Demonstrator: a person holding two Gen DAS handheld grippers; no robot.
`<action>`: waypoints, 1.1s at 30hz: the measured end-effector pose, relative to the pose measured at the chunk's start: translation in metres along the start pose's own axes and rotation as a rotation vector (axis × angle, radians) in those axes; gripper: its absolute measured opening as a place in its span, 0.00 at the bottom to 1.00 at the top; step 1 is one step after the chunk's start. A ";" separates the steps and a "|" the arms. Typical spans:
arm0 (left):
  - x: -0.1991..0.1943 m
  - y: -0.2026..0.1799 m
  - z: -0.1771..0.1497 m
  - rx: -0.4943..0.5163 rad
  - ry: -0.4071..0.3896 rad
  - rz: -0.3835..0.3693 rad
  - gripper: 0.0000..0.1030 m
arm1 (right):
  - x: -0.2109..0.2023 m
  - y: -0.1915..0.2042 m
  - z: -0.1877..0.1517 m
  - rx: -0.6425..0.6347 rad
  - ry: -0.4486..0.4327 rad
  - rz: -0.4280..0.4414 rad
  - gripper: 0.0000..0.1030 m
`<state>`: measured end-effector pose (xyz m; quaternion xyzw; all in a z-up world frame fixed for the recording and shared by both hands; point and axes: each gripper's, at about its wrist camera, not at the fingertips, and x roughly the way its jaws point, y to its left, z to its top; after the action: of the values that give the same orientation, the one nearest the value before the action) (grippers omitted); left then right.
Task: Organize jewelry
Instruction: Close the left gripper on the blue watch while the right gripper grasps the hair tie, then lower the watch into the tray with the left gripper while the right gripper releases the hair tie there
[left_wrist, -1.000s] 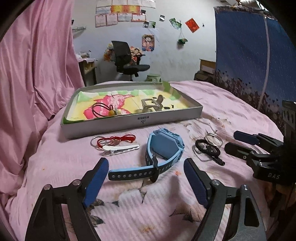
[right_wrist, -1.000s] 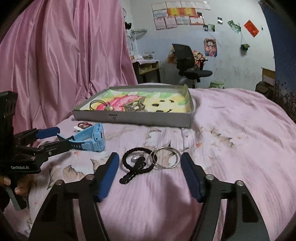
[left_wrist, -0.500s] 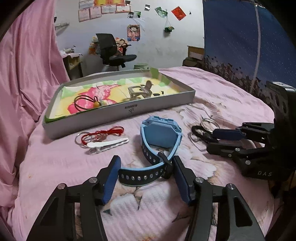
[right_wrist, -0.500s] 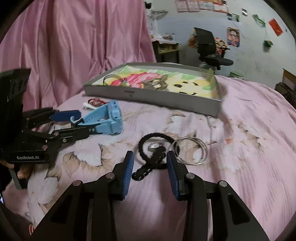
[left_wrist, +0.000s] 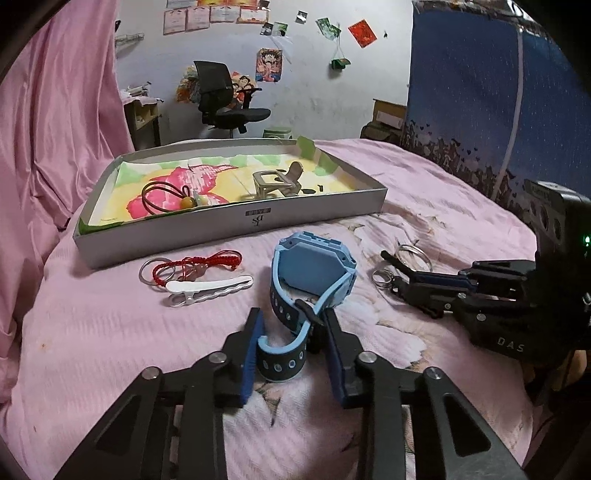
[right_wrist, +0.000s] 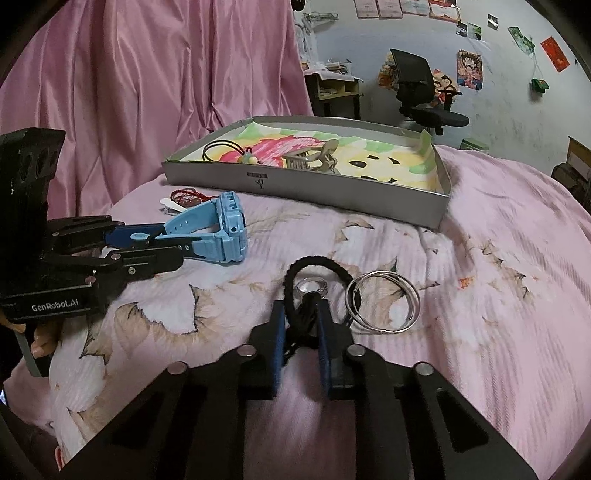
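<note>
A light blue watch (left_wrist: 314, 269) lies on the pink bed sheet. Its strap is bent into a curl between the pads of my left gripper (left_wrist: 291, 314), whose jaws are closing and press on it. The right wrist view shows the same grip from the side, with the left gripper (right_wrist: 173, 242) on the watch (right_wrist: 229, 229). My right gripper (right_wrist: 300, 308) is closing too, its pads squeezing the tail of a black hair tie (right_wrist: 314, 264). A small silver ring (right_wrist: 312, 286) sits inside that loop. Thin silver hoops (right_wrist: 384, 302) lie just right of it.
A grey box tray (left_wrist: 229, 221) stands beyond the watch, holding a black beaded cord (left_wrist: 166, 195) and a beige claw clip (left_wrist: 277, 181). A red string bracelet (left_wrist: 195, 262) and white hair clip (left_wrist: 207, 290) lie before it. A pink curtain (right_wrist: 147, 74) hangs left, a blue cloth (left_wrist: 498, 92) right.
Both pairs of jaws have narrowed from wide open. The left ones now pinch the watch strap, which has buckled into a curl. The right ones came forward and closed around the hair tie's tail.
</note>
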<state>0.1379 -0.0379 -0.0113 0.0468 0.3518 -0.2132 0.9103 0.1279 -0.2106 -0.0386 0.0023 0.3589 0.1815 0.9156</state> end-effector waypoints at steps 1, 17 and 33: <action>-0.001 0.000 0.000 -0.004 -0.005 -0.002 0.25 | -0.002 0.001 0.000 -0.002 -0.007 0.001 0.08; -0.023 -0.011 0.003 -0.047 -0.077 0.003 0.15 | -0.038 -0.003 0.011 0.008 -0.166 0.055 0.05; -0.033 0.011 0.055 -0.138 -0.190 0.027 0.15 | -0.033 -0.009 0.068 -0.022 -0.274 0.082 0.05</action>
<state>0.1551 -0.0290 0.0513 -0.0319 0.2770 -0.1794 0.9434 0.1535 -0.2215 0.0318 0.0315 0.2279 0.2207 0.9478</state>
